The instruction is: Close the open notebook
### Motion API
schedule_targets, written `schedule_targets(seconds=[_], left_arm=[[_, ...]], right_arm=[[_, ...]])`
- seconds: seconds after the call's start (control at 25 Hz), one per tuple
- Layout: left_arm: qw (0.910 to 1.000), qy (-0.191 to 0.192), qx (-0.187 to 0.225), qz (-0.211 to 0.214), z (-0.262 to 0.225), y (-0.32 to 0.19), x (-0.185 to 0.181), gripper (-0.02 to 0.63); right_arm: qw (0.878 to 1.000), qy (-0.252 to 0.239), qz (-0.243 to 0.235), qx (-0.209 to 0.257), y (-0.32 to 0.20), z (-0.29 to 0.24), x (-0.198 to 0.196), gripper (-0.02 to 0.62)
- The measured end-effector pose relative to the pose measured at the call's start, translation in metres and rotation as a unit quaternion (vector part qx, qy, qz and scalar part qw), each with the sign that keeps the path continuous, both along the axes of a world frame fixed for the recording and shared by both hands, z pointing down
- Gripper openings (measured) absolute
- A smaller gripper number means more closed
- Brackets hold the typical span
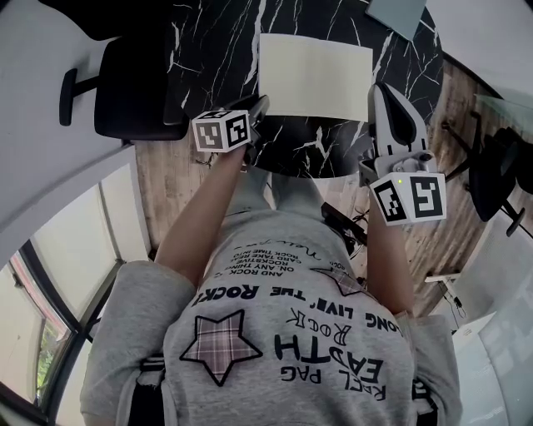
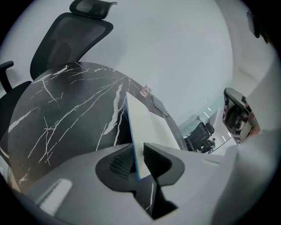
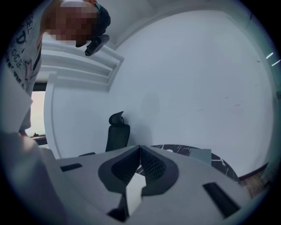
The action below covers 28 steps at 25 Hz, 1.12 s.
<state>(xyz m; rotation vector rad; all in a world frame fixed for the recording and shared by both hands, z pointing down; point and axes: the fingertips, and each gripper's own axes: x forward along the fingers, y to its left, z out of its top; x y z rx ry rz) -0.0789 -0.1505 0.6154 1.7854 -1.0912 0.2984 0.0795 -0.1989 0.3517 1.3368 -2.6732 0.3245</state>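
A round black marble table (image 1: 216, 50) fills the space in front of the person, with a black office chair (image 1: 125, 91) pushed up at its left side. On the tabletop the notebook (image 1: 315, 75) lies open, its pale pages facing up, a little right of the table's middle and towards the near edge. A flat grey-green item (image 1: 398, 12) sits further back at the far rim, well apart from the notebook.

The left gripper (image 1: 256, 112) reaches in at the notebook's near left corner. Looking along its jaws, a thin sheet with a blue edge stands between the two dark pads, and the pads are clamped on it, one on each face; whether that sheet is the cover or a page I cannot tell. The sheet rises away from the marble rather than lying flat on it.

The right gripper (image 1: 385, 90) hangs just beside the notebook's near right corner without touching it. Its jaws are together at the tips, with nothing between them.
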Motion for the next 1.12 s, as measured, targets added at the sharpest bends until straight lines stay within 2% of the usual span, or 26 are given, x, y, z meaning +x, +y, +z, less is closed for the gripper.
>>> schedule_targets(seconds=[0.24,0.36,0.8,1.12], left_arm=[[0.9995,0.029,0.012,0.010,-0.014,-0.001,0.001,0.048],[0.9990,0.030,0.019,0.025,-0.022,-0.001,0.004,0.040],[0.9967,-0.002,0.045,0.067,-0.047,-0.004,0.006,0.026],[0.9959,-0.033,0.042,0.073,-0.047,0.000,-0.008,0.026]], right_arm=[[1.000,-0.002,-0.001,0.004,0.001,-0.004,0.000,0.012],[1.000,-0.002,-0.003,0.004,0.002,-0.006,-0.001,0.014],[1.000,-0.006,0.007,0.020,0.005,-0.020,0.001,0.013],[1.000,-0.008,0.018,0.022,0.012,-0.021,0.007,0.013]])
